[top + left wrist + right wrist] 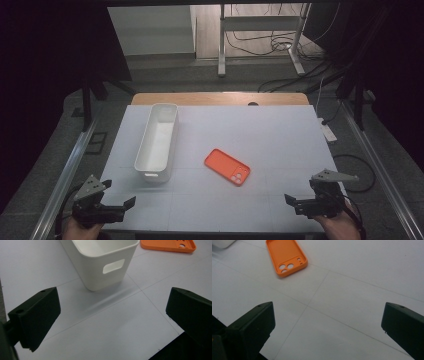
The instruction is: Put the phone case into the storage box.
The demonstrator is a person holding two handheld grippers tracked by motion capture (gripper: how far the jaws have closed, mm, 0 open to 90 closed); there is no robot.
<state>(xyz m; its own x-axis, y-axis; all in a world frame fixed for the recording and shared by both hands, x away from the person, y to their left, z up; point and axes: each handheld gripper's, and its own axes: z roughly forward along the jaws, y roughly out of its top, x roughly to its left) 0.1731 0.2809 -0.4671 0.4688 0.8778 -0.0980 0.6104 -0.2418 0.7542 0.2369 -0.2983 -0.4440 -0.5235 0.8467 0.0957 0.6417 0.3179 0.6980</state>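
The orange phone case [227, 166] lies flat on the white bench [280, 135], roughly in the middle of it, hollow side up so that its camera cut-outs show at the end nearer the person. Taking the case as the landmark: the white bin [157, 141] stands to its left, near but apart, a long narrow tub set lengthwise away from the person with its open top up and a handle slot in the near end wall. That pairing reads as a put-away job — the case being the loose thing and the bin the place it is meant to go — though that is a judgement from the layout.

The left tongs [131, 202] hang at the bench's near edge, well to the left of the case and just short of the bin's near end; in the left gripper view the jaws stand wide apart with bare bench between them, the bin straight ahead and the case off behind its right corner. The right tongs [290, 199] sit well to the right of the case and nearer the person, jaws likewise spread and holding nothing. In the right gripper view the case lies ahead and to the left, clear of the jaws.

Both tools rest low, likely a ready pose — open jaws suit a thin, flat case that must be pinched by its raised rim, and the right tongs have the unobstructed line to it.
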